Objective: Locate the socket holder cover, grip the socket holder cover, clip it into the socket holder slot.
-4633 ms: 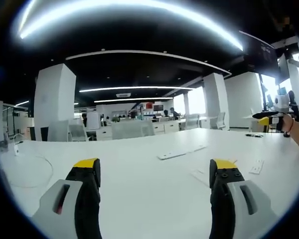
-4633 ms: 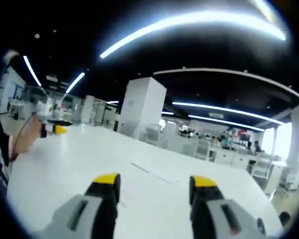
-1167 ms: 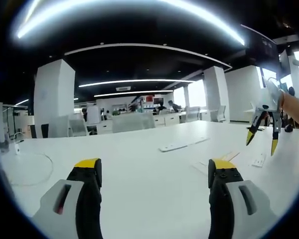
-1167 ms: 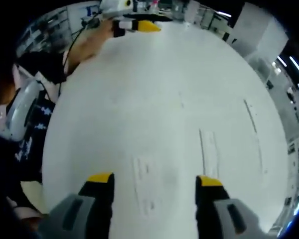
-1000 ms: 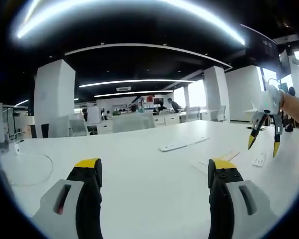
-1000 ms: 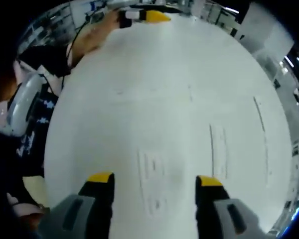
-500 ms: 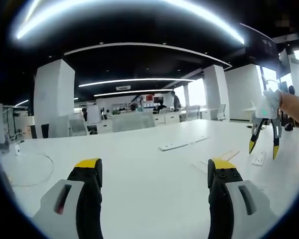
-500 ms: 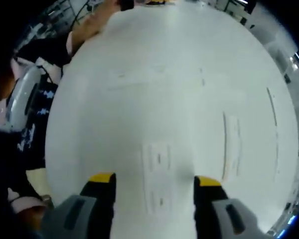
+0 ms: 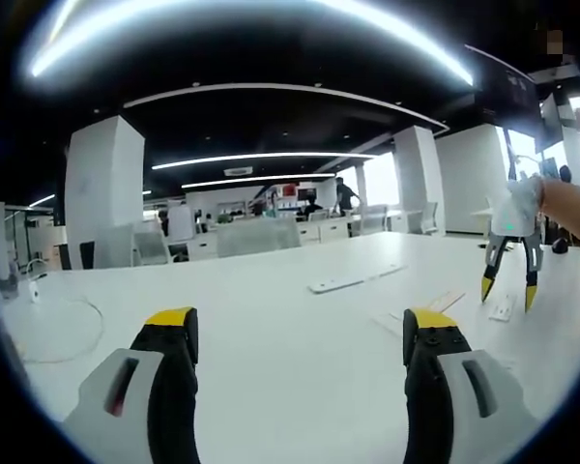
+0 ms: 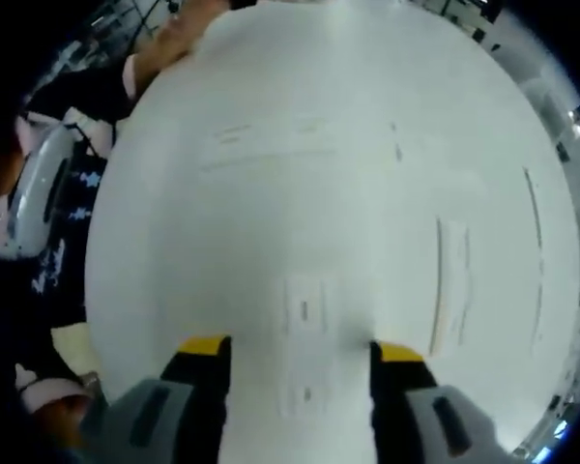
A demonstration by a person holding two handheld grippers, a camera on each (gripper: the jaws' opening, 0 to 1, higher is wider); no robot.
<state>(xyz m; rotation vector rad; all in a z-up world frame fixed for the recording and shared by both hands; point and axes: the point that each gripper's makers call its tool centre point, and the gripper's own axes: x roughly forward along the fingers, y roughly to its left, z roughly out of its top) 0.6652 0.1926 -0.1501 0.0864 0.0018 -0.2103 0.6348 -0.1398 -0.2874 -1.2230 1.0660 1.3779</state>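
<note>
The socket holder cover (image 10: 304, 311), a small white plate with slots, lies flat on the white table (image 10: 300, 193). It sits just ahead of my right gripper (image 10: 300, 350), whose yellow-tipped jaws stand open on either side of it and hold nothing. From the left gripper view, the right gripper (image 9: 507, 286) points down over the same cover (image 9: 503, 309). A long white socket holder strip (image 10: 450, 285) lies to the right of the cover. My left gripper (image 9: 300, 324) hovers open and empty above the table.
A thinner white strip (image 10: 535, 261) lies further right, and another long strip (image 9: 353, 282) sits mid-table. Faint flat white pieces (image 10: 261, 145) lie further off. The person's hand (image 10: 184, 29) and dark clothing (image 10: 48, 261) border the table's left side. Office desks and pillars (image 9: 106, 193) stand beyond.
The right gripper has tipped down toward the table and come closer to the cover, which now sits between its jaw tips. The left gripper has stayed still.
</note>
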